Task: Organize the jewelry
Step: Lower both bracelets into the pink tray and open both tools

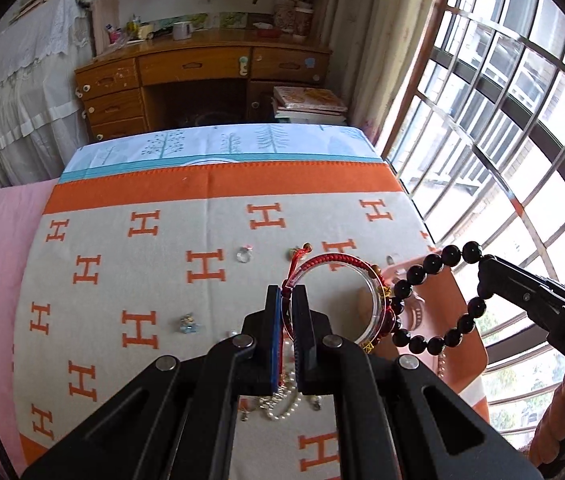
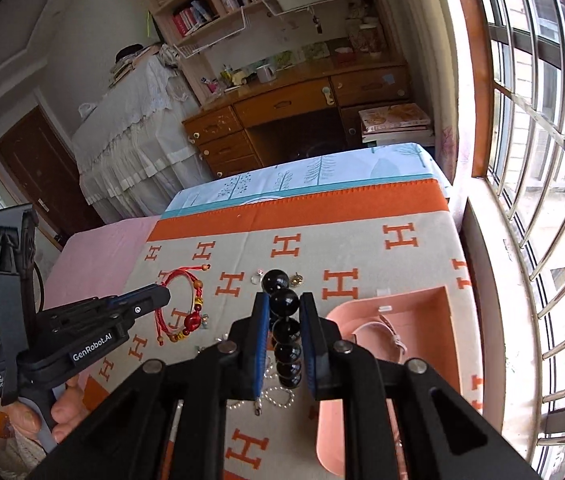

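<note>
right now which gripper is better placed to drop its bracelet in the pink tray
Right. The right gripper holds the black bead bracelet beside the pink tray; the left gripper, holding the red cord bracelet, hangs further from it.

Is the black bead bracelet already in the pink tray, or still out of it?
Out. The black bead bracelet hangs clamped in the right tongs, beside the pink tray.

Left claw [image 1: 287, 300] pinches red bracelet [image 1: 334, 264]; right claw [image 1: 482, 270] dangles black beads [image 1: 436, 304].
</note>
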Tool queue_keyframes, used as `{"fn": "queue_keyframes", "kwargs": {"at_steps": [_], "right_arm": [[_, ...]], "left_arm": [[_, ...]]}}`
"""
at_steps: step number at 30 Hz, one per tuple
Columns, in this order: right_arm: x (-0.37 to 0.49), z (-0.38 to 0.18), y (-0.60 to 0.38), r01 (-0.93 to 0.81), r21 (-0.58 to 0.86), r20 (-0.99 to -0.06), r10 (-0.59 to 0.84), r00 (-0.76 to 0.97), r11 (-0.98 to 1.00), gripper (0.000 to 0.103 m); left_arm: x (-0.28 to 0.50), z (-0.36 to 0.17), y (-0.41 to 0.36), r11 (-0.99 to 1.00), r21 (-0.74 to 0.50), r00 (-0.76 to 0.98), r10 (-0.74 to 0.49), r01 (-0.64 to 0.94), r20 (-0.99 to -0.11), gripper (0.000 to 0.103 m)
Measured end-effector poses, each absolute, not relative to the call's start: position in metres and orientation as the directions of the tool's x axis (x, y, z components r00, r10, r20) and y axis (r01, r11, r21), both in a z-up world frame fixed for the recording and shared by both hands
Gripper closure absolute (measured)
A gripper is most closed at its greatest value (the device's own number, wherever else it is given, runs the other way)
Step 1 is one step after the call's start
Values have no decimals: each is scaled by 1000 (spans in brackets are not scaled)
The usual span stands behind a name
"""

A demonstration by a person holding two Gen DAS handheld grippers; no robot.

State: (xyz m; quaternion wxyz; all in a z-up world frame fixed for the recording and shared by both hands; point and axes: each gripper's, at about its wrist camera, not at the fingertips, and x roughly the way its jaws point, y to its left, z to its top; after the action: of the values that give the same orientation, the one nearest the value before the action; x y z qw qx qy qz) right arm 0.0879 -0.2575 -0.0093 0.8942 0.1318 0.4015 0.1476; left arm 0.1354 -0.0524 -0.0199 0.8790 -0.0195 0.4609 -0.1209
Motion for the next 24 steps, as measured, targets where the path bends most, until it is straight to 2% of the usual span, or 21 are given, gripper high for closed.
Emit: {"fn": "queue_keyframes", "kwargs": {"at_steps": [9,16,21,23,24], "right_arm": [[50,-49,-306,-48,319,-731,277,623,947,88],[47,-89,-316,-56,392,-765,359,534,918,88],[50,-114,-312,0,273,-837,237,494,962,87],[49,-117,-315,13,270,-839,228,494,963,84],[49,-117,-317,25,273,-835,224,502,962,78]], "left_arm": [[119,-44,-138,927,-138,462,-297,348,-836,100],[113,-69,-173,909,-122,408,-295,400,-864,100],[111,-85,-186,901,-107,376,-280,420,-883,100],[110,-90,-190,896,-105,360,-277,431,-891,100],[110,-93,-192,895,-102,354,-274,435,-894,99]]}}
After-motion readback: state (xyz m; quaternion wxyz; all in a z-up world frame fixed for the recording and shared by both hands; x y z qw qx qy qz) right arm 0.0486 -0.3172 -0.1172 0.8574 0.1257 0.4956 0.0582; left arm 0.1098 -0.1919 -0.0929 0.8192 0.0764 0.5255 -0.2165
